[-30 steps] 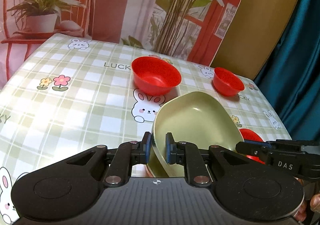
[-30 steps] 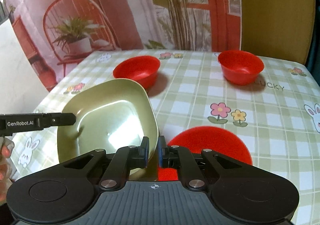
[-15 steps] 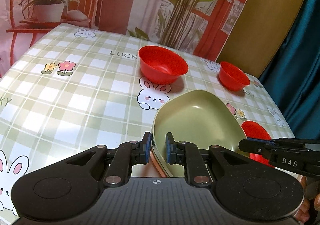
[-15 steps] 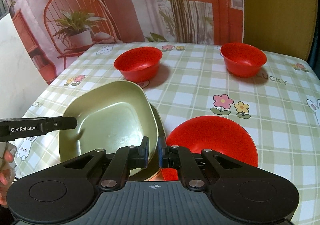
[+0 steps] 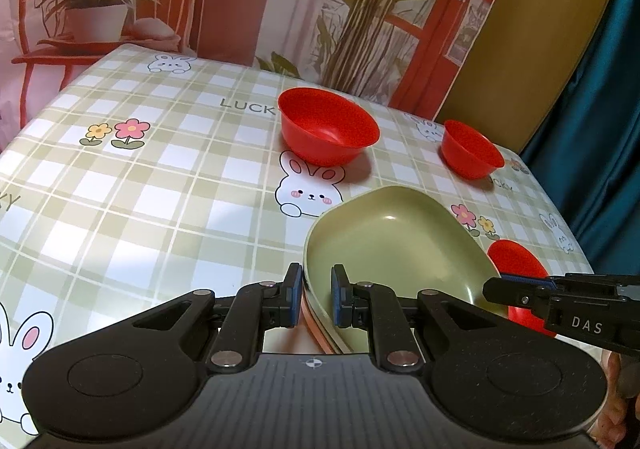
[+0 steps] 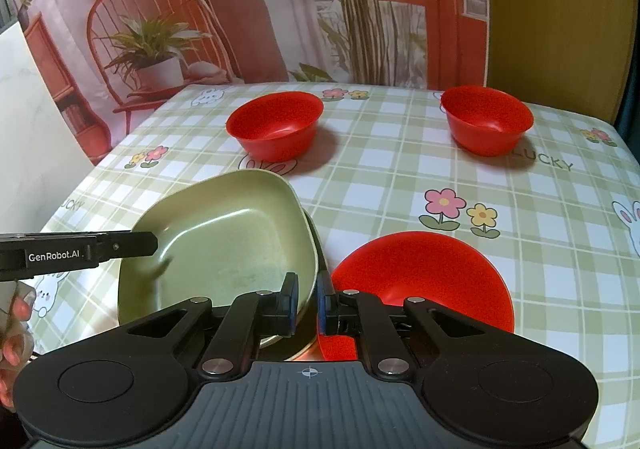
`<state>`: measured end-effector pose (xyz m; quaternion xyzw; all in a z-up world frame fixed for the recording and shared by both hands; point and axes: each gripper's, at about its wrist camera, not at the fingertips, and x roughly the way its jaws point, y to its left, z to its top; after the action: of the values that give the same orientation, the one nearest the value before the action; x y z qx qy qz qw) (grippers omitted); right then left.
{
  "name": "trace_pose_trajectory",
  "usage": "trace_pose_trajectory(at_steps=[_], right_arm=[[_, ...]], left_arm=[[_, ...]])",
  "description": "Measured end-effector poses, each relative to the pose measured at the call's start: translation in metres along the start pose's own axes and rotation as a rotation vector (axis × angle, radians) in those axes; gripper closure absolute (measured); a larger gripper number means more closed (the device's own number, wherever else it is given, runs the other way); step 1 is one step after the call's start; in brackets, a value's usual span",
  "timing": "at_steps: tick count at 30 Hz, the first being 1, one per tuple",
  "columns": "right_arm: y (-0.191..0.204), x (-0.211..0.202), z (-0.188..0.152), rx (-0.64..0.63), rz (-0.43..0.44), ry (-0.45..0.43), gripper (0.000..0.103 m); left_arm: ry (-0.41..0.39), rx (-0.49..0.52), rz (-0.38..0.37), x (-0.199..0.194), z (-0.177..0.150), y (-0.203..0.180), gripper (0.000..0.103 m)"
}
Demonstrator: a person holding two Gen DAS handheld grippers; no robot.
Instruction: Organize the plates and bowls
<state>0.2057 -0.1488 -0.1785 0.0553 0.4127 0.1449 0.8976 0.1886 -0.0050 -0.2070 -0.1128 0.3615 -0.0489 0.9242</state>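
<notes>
A square green plate sits on top of other plates, whose pinkish edges show beneath it. My left gripper straddles its near rim, with the jaws slightly apart around the edge. My right gripper straddles the opposite rim, also slightly parted. A red plate lies flat just right of the stack. Two red bowls stand farther back: one behind the stack, one toward the far right.
The table has a green checked cloth with rabbits and flowers. A printed backdrop hangs behind it, a teal curtain at the right. The table's right edge is close to the red plate.
The green plate was held tilted above the table by both grippers. It has come down flat onto the stack, and both grippers' jaws have loosened slightly on its rim.
</notes>
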Motion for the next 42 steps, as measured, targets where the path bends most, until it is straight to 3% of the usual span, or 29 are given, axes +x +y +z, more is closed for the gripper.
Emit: trace_pose_trajectory(at_steps=[12, 26, 35, 42], right_arm=[[-0.005, -0.007, 0.003, 0.002, -0.022, -0.02, 0.089], [-0.001, -0.003, -0.002, -0.026, 0.01, -0.016, 0.101], [-0.003, -0.009, 0.002, -0.016, -0.01, -0.055, 0.1], [-0.007, 0.0, -0.004, -0.007, -0.014, -0.033, 0.101]], left_arm=[[-0.012, -0.014, 0.011, -0.002, 0.0, 0.002, 0.087], [-0.009, -0.007, 0.002, -0.001, -0.001, 0.001, 0.087], [-0.003, -0.006, 0.001, 0.002, -0.003, 0.003, 0.087], [0.003, 0.002, -0.004, 0.004, -0.006, 0.002, 0.087]])
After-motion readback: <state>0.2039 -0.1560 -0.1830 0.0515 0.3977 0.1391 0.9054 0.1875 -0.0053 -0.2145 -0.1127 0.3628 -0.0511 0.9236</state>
